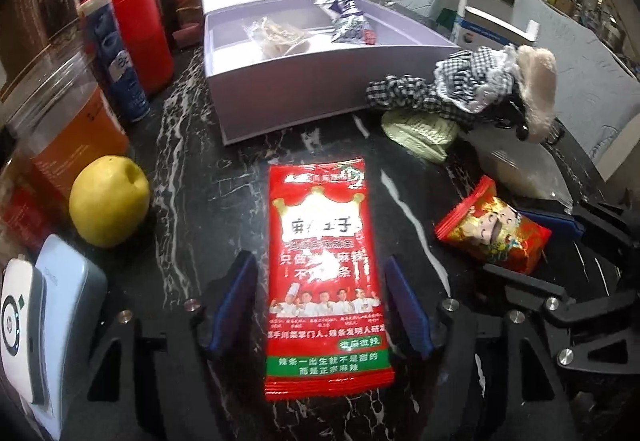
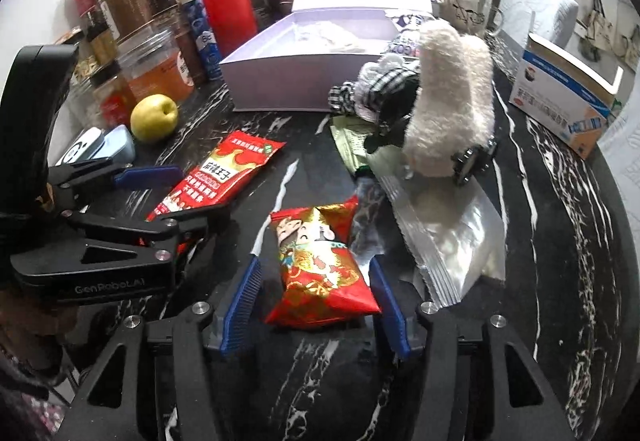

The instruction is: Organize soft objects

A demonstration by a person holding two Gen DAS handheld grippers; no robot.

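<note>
Left gripper (image 1: 320, 305) open around long red snack packet (image 1: 326, 273); right gripper (image 2: 316, 305) open around small red packet (image 2: 320, 265), pads clear.

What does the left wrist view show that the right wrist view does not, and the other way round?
Only the left wrist view shows the left gripper head-on, its jaws open around the long red packet. Only the right wrist view shows the right gripper head-on, open around the small red packet, plus the zip bag's whole length. Both show the two packets, the open box, the pear and the fluffy clip.
</note>
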